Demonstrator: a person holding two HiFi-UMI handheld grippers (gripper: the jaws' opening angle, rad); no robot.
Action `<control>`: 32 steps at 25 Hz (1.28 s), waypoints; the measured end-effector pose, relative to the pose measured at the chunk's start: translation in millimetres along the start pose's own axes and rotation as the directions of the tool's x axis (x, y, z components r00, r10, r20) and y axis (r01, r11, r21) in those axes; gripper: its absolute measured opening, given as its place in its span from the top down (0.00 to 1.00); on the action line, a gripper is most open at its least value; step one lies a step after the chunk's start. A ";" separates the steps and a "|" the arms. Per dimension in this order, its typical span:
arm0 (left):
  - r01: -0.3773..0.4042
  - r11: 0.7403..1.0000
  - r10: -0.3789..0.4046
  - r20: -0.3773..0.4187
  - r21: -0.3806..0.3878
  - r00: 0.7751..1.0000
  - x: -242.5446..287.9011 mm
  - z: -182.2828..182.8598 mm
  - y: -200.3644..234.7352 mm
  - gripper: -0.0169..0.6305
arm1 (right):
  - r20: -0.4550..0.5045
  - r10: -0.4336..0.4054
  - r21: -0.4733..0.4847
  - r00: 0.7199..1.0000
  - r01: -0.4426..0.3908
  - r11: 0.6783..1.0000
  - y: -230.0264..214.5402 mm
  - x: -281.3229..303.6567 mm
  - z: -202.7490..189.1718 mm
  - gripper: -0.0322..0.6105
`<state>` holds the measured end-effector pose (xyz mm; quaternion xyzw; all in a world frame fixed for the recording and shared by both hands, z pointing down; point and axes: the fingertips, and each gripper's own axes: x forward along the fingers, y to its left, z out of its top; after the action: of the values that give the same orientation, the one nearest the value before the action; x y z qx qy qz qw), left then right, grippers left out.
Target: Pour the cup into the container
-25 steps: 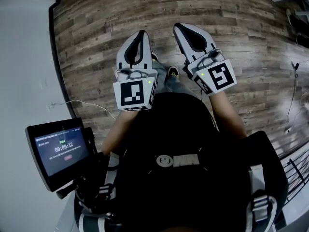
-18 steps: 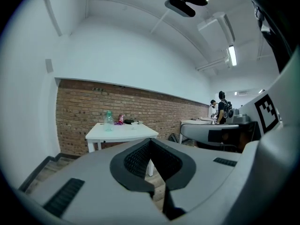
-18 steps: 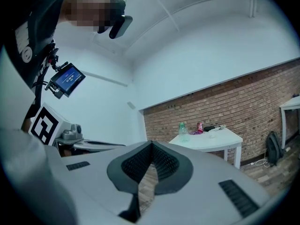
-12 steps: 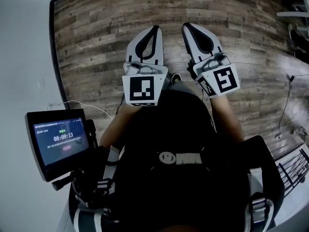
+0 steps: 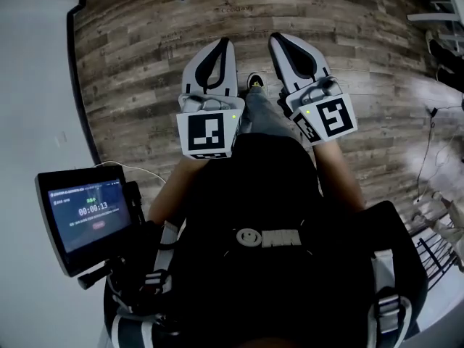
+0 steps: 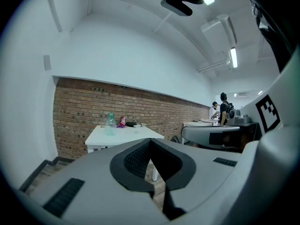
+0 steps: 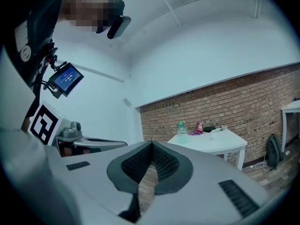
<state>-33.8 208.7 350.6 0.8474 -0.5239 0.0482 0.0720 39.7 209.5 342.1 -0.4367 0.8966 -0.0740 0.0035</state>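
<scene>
Not begun: well apart from the white table (image 6: 123, 134) by the brick wall (image 6: 84, 111), with reaching, grasping and pouring all left. Holding left gripper (image 5: 222, 43) and right gripper (image 5: 280, 39) clenched shut, empty. On the table, near a greenish bottle (image 6: 110, 123), possibly the cup (image 6: 137, 125): tiny, clear, too small to confirm.

Greenish clear container (image 7: 182, 131) upright on far white table (image 7: 230, 140); tiny cup (image 7: 213, 132) nearby.
</scene>
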 end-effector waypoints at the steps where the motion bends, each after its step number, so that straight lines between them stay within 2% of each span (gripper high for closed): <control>1: -0.003 1.000 0.003 0.001 0.003 1.000 4.4 2.2 -0.9 0.98 | 0.002 0.004 0.001 1.000 -0.004 1.000 -4.2 1.3 1.7 0.95; 8: -0.028 0.999 0.028 0.000 0.023 1.000 37.4 12.3 -4.9 0.98 | 0.007 0.048 -0.007 0.999 -0.048 0.999 -28.8 14.8 6.9 0.95; 19: -0.059 0.997 0.060 -0.018 0.056 0.998 112.0 23.4 -19.9 0.98 | 0.042 0.047 0.017 0.998 -0.048 0.999 -120.1 29.5 21.7 0.95; 24: -0.060 0.997 0.061 -0.023 0.050 0.998 133.8 27.1 -9.8 0.98 | 0.024 0.072 0.030 0.997 -0.073 0.997 -127.0 50.0 19.2 0.95; 32: -0.016 0.999 0.017 -0.022 0.046 1.000 184.9 33.7 34.6 0.98 | 0.006 0.039 0.032 0.999 -0.040 0.999 -149.6 113.0 20.0 0.95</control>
<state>18.0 24.7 348.9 0.8438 -0.5289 0.0703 0.0582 88.3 27.4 349.2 -0.4190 0.9037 -0.0871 0.0142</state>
